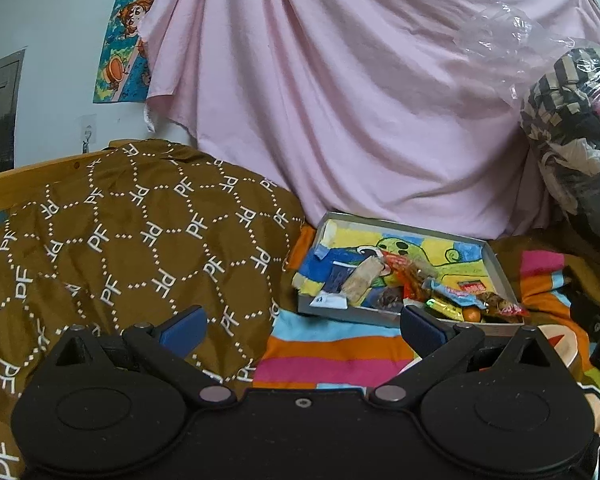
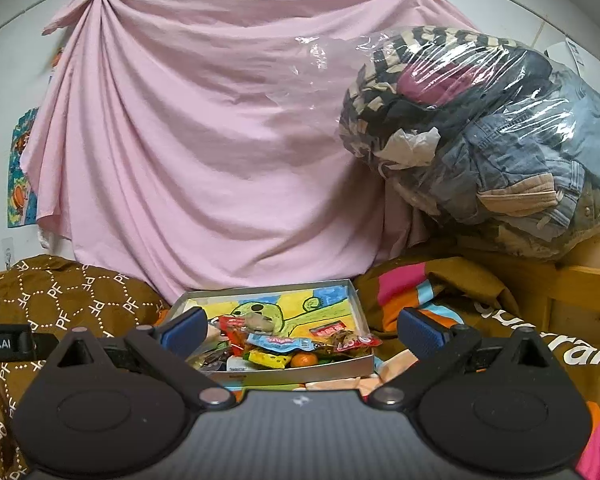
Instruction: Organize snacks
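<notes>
Right wrist view: right gripper (image 2: 300, 330) is hovering, jaws wide and empty, over the tray (image 2: 356, 300) on the bed, snacks (image 2: 284, 346) still heaping at its near end. Left gripper (image 1: 300, 326) is hanging wide too, empty. Sorting looks barely begun. Quilt (image 1: 140, 232) is repeating "PF".

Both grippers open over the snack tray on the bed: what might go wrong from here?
1. The tray sits on soft, rumpled bedding, so pressing into it may tip it.
2. The snacks overlap at the near end; the right gripper may catch two.
3. The orange may roll.
</notes>
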Demonstrator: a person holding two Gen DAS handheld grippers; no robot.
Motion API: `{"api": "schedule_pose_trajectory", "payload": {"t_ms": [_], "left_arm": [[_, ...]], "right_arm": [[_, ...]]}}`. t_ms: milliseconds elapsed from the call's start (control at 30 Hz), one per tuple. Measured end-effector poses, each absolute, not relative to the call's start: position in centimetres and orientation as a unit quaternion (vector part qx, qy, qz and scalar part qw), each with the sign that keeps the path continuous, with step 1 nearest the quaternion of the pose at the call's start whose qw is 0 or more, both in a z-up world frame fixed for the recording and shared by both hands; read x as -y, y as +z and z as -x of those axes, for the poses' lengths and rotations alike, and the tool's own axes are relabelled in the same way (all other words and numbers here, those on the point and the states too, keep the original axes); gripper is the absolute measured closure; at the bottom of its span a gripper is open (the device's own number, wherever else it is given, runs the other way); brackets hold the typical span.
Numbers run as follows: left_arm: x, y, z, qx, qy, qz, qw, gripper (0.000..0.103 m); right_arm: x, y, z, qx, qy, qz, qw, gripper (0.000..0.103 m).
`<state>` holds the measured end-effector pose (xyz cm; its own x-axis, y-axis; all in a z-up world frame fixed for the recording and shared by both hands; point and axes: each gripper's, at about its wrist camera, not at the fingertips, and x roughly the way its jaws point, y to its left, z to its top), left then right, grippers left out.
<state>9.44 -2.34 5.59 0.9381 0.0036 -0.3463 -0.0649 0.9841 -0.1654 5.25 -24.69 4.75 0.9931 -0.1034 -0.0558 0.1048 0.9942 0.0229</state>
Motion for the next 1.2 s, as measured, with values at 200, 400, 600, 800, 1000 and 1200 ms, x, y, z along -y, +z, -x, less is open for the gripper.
{"api": "schedule_pose_trajectory", "payload": {"t_ms": [200, 400, 600, 800, 1000, 1200], "left_arm": [[1.5, 4.4, -8.4, -0.173, 0.014, 0.085, 0.981, 0.001], [0.9, 3.6, -7.8, -0.164, 0.013, 0.087, 0.982, 0.001], [0.7, 2.9, -7.0, -0.157, 0.009, 0.084, 0.984, 0.001], [0.7, 2.3, -6.2, -0.171, 0.001, 0.069, 0.983, 0.001], [0.5, 1.8, -5.3, -0.19, -0.003, 0.066, 0.98, 0.001], [-0.2, 1.4, -4.5, -0.198, 0.004, 0.08, 0.977, 0.001]], "right_arm": [[24.1, 4.4, -4.4, -0.018, -0.053, -0.003, 0.998, 0.0], [23.6, 4.0, -4.1, -0.02, -0.056, 0.008, 0.998, 0.0], [22.9, 3.4, -3.8, -0.029, -0.057, 0.022, 0.998, 0.0], [22.5, 2.7, -3.4, -0.053, -0.058, 0.023, 0.997, 0.0], [22.3, 1.8, -2.5, -0.078, -0.056, 0.01, 0.995, 0.0], [22.1, 1.6, -1.6, -0.085, -0.053, -0.002, 0.995, 0.0]]}}
